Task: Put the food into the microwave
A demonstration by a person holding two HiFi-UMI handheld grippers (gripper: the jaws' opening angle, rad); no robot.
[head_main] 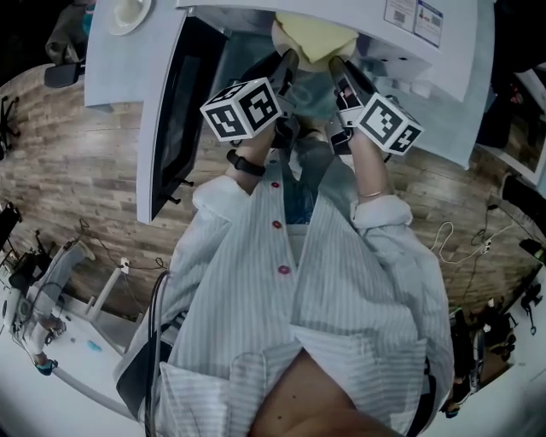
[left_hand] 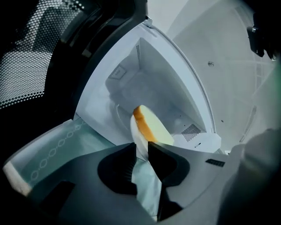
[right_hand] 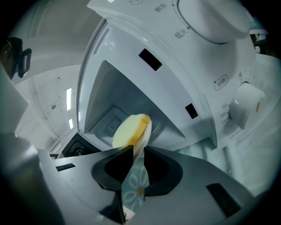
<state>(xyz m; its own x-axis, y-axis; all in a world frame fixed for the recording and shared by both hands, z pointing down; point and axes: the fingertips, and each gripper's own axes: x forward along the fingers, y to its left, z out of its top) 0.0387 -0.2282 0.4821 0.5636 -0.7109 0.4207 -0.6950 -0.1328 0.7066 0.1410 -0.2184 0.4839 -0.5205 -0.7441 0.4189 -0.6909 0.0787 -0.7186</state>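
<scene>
A slice of yellow bread (head_main: 317,34) with an orange crust lies on a white plate (right_hand: 135,184) with a pale green flower pattern. Both grippers hold that plate by its rim at the mouth of the open white microwave (head_main: 409,51). In the left gripper view, my left gripper (left_hand: 141,151) is shut on the plate (left_hand: 147,184), and the bread (left_hand: 149,125) sits just past the jaws before the cavity (left_hand: 145,83). My right gripper (right_hand: 138,151) is shut on the opposite rim, with the bread (right_hand: 129,129) beyond it. In the head view the left gripper (head_main: 288,64) and right gripper (head_main: 339,68) flank the plate.
The microwave door (head_main: 175,111) hangs open to the left, its dotted window (left_hand: 35,57) close by my left gripper. A control dial (right_hand: 246,105) sits on the panel at the right. A pale green patterned cloth (left_hand: 57,145) lies before the opening. A white dish (head_main: 128,13) stands at the far left.
</scene>
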